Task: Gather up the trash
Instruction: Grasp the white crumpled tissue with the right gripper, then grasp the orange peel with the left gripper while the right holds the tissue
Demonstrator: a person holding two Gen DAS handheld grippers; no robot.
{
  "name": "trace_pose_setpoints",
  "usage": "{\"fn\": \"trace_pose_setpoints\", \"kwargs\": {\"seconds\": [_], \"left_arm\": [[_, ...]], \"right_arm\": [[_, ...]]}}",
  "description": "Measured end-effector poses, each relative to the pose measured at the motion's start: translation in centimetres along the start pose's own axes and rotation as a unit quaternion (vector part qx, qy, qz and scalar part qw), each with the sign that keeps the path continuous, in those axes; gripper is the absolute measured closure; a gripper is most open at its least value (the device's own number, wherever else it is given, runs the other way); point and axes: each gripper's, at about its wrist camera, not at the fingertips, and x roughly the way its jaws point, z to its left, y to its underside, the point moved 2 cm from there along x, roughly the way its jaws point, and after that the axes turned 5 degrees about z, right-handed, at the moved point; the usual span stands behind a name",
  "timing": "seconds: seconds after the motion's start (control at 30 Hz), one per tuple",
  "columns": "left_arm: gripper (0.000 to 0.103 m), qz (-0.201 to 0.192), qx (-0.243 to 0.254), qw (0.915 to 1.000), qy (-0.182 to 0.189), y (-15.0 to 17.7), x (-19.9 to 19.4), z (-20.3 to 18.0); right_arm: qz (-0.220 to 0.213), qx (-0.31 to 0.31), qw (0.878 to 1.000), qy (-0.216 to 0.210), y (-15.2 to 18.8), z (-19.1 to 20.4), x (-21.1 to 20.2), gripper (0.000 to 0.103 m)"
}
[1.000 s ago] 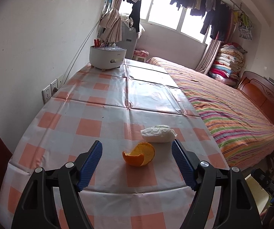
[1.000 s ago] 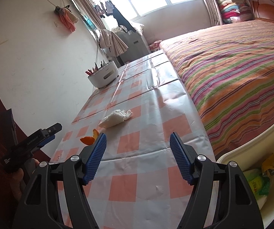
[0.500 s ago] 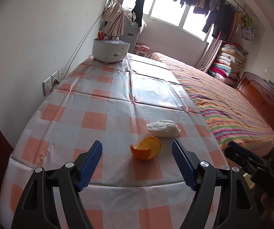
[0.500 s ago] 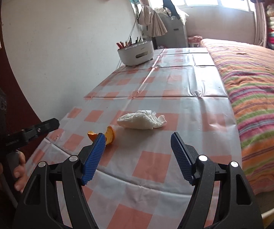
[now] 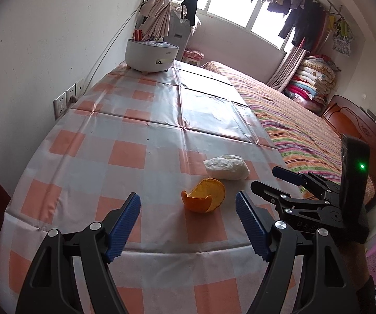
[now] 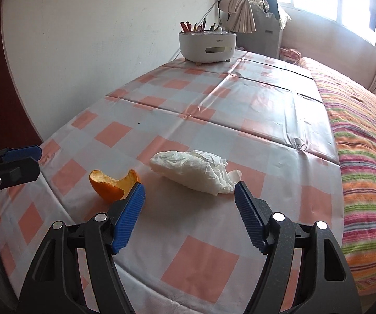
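While both bits of trash are lying untouched on the checked tablecloth (image 6: 209,261), nothing's looking collected yet: orange peel (image 5: 203,195) w/ crumpled tissue (image 6: 195,171) just beside it. Left gripper (image 5: 188,225) & right gripper (image 6: 189,213) are gaping wide, gripping nothing, hovering near the peel.

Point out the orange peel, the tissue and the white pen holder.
orange peel (image 5: 204,196), left wrist view, inner rind.
tissue (image 6: 193,168), right wrist view, crumpled middle.
pen holder (image 6: 206,47), right wrist view, front wall.
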Motion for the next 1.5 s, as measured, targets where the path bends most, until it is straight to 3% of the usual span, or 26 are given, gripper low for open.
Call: {"fn": "trace_pose_setpoints", "kwargs": {"seconds": [0.63, 0.67, 0.73, 0.83, 1.0, 1.17, 1.4, 1.5], "left_arm": [[0.03, 0.016, -0.018, 0.9996, 0.017, -0.4, 0.4, 1.2], [0.03, 0.016, -0.019, 0.9995, 0.018, -0.5, 0.5, 1.2], [0.03, 0.016, -0.02, 0.9995, 0.018, -0.6, 0.6, 1.2], [0.03, 0.016, -0.023, 0.9994, 0.018, -0.7, 0.7, 1.3], [0.03, 0.017, -0.031, 0.9993, 0.016, -0.9, 1.1, 1.6], [0.03, 0.037, -0.048, 0.9977, 0.031, -1.2, 2.0, 2.0], [0.03, 0.08, -0.073, 0.9925, 0.056, -1.8, 4.9, 1.6], [0.03, 0.099, -0.093, 0.9871, 0.084, -1.8, 6.1, 1.3]], "right_arm": [[0.044, -0.034, 0.998, 0.042, -1.4, 0.4, 4.6, 0.034], [0.048, -0.032, 0.997, 0.043, -1.4, 0.3, 4.9, 0.035], [0.052, -0.027, 0.997, 0.04, -1.2, 0.2, 5.2, 0.056], [0.062, -0.012, 0.998, 0.029, -1.1, -0.2, 5.3, 0.07], [0.04, 0.042, 0.998, 0.001, -0.7, -1.5, 3.8, 0.075], [-0.01, 0.097, 0.995, -0.016, -0.2, -2.7, -1.0, 0.075], [-0.075, 0.125, 0.989, -0.028, 1.3, -1.4, -7.9, 0.075], [-0.098, 0.123, 0.987, -0.033, 1.9, -0.7, -10.0, 0.075]]}}
